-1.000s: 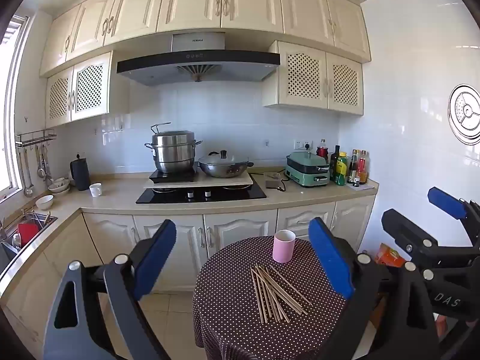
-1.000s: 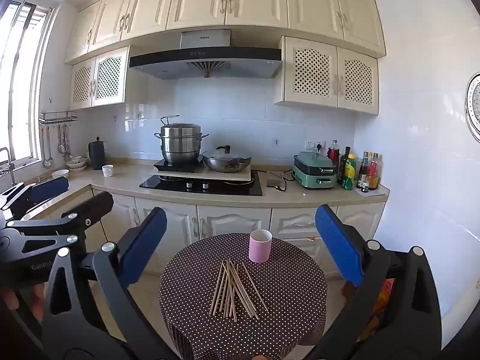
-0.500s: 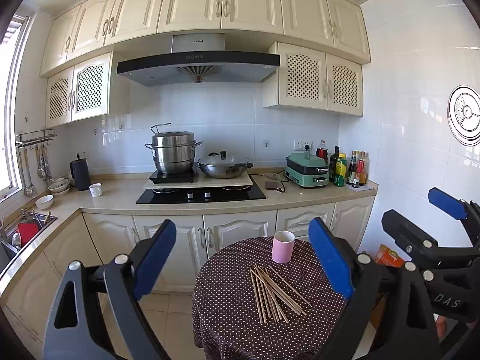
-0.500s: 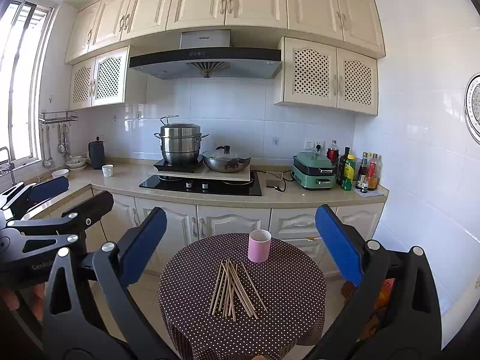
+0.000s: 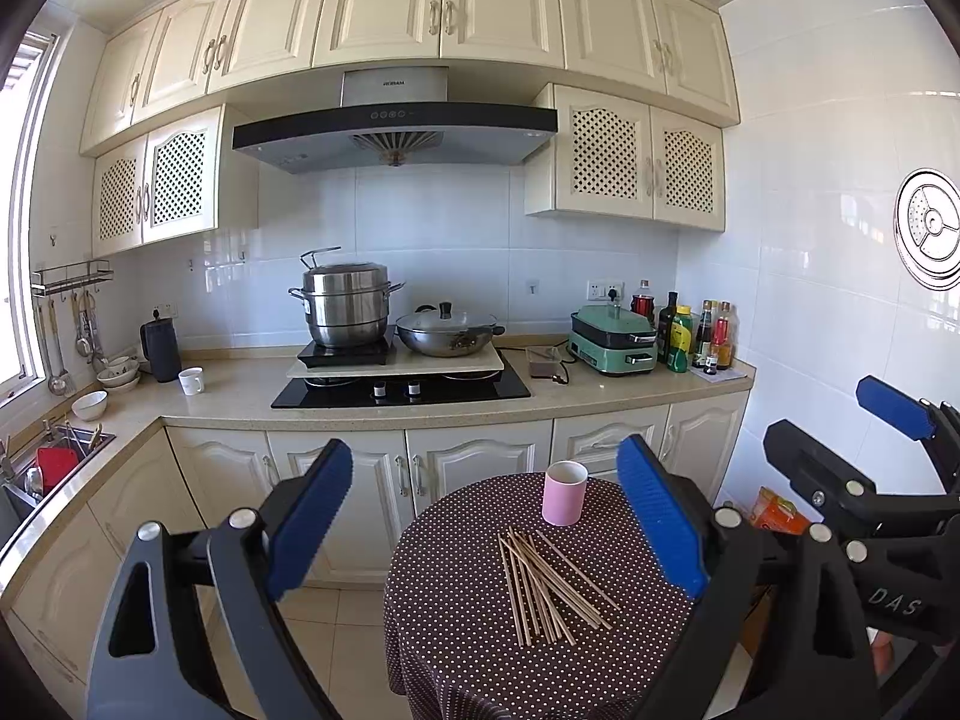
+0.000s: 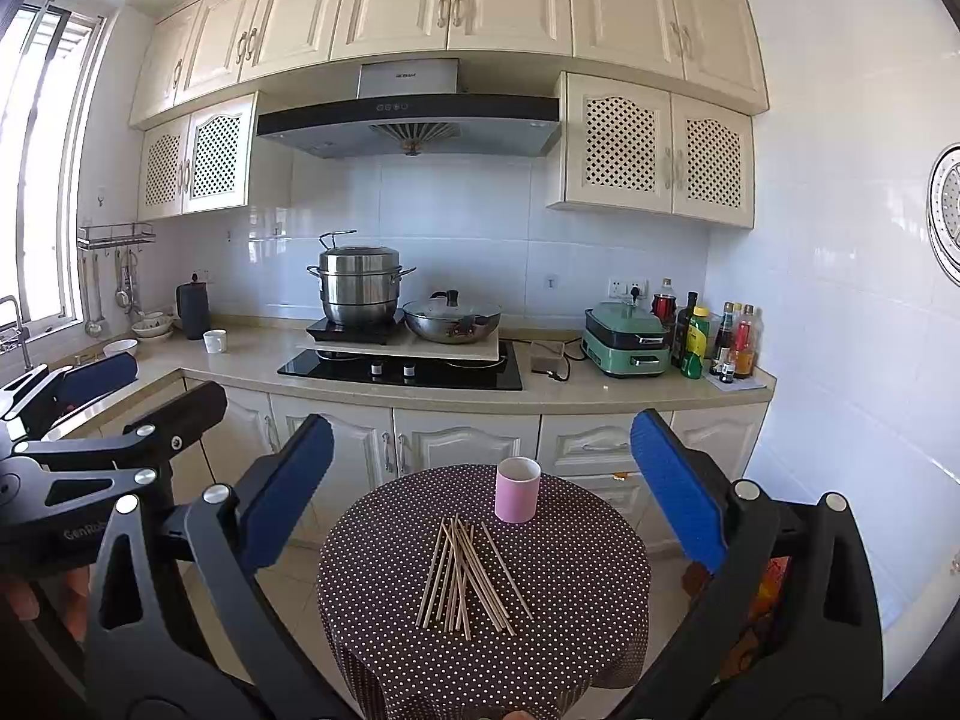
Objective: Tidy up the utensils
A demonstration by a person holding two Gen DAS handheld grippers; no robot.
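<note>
Both tools hung high above the small round bench with the brown polka-dot cloth [image 5: 456,630], well clear of it. The left gripper [image 5: 486,516] had its blue-padded jaws spread wide and gripping nothing. Same story with the right gripper [image 6: 480,486]: jaws far apart, nothing between them. On the cloth lay the loose bundle of thin wooden chopsticks [image 5: 546,585], fanned out and crossing one another near the middle of the bench. Just behind them stood the pink cylindrical cup [image 5: 564,492], upright, mouth open to the top, near the sticks but apart from them. From the right wrist view the chopsticks [image 6: 465,579] sat dead centre between the pads, the cup [image 6: 518,489] just beyond. At the lower left edge there, a hand [image 6: 36,600] showed beneath the other tool.
</note>
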